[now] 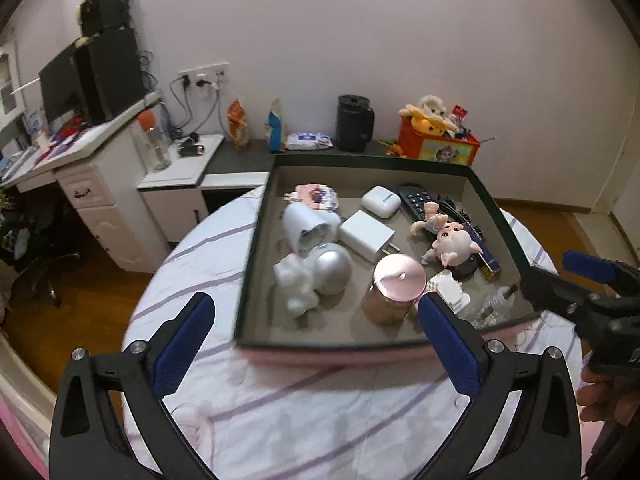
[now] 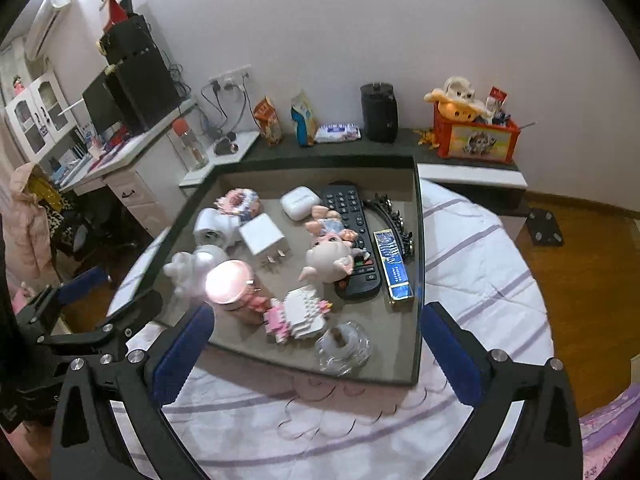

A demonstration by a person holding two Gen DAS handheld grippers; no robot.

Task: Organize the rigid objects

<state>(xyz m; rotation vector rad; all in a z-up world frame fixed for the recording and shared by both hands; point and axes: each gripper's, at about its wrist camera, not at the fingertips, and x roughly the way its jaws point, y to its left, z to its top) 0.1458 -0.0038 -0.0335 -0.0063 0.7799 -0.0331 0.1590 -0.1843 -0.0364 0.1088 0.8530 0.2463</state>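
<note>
A dark-rimmed box (image 1: 256, 248) (image 2: 418, 240) lies on a round table with a striped cloth (image 1: 304, 408) (image 2: 472, 248). Inside are a black remote (image 2: 352, 236), a pig figurine (image 2: 328, 258) (image 1: 450, 242), a white charger (image 2: 264, 236) (image 1: 366, 236), an earbud case (image 2: 300, 202) (image 1: 380, 200), a pink-lidded jar (image 2: 230, 284) (image 1: 398, 280), a white block toy (image 2: 300, 314), a glass dish (image 2: 342, 346), a blue-gold case (image 2: 394, 268) and a silver ball (image 1: 330, 266). My left gripper (image 1: 316, 344) and right gripper (image 2: 316, 346) are both open and empty, just in front of the box.
Behind the table a low dark shelf (image 2: 404, 140) carries a black kettle (image 2: 379, 112), snack bags (image 2: 268, 120) and an orange toy box (image 2: 476, 136). A white desk with a monitor (image 1: 80, 80) stands at the left. Wood floor (image 2: 580, 280) lies to the right.
</note>
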